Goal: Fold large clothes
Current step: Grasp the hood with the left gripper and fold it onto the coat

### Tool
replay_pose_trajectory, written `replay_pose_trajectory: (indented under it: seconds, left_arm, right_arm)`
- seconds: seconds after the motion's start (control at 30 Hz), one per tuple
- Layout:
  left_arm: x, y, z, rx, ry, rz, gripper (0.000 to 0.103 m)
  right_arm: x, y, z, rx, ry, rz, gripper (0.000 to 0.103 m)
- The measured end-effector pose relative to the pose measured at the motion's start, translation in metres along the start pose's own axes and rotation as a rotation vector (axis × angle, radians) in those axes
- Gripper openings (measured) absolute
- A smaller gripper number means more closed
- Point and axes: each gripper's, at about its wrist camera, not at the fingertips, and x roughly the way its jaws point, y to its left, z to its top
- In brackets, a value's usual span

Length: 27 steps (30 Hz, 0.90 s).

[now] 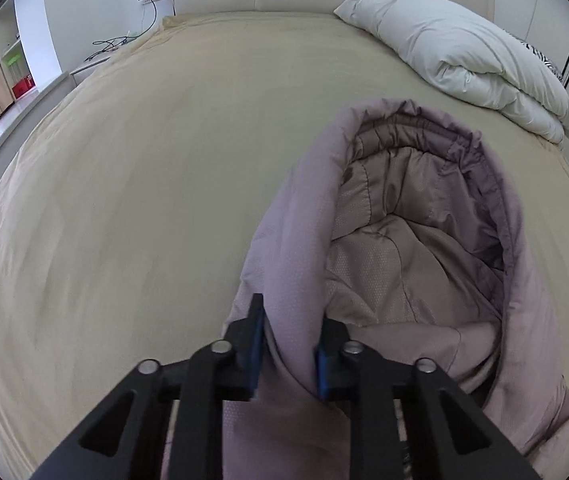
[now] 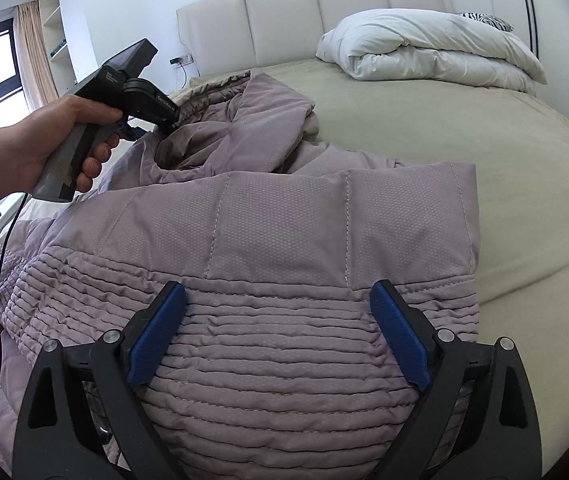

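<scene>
Pinching jacket (image 1: pixel 284 280) fold (hand (image 2: pixel 40 148) visible opposite).

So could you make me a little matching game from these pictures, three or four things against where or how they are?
Things:
1. left claw
2. right claw
3. white duvet
4. jacket

States:
A. bundled up near the headboard
B. wide open above the ribbed hem
C. mauve, spread on the beige bed
D. pinching a fold of fabric

Pairs: 1-D, 2-B, 3-A, 4-C

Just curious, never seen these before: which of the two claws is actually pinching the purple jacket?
The left claw: its blue pads squeeze a fold of the jacket. The right claw stands wide open over the ribbed hem.
</scene>
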Motion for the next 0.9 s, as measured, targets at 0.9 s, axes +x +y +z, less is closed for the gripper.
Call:
replay_pose_trajectory:
  seconds: [0.9]
  left_arm:
    - [-0.16, 0.013, -0.162, 0.116, -0.509, -0.12, 0.012]
  right_arm:
    - [0.075, 0.019, 0.191, 0.108, 0.034, 0.017, 0.095]
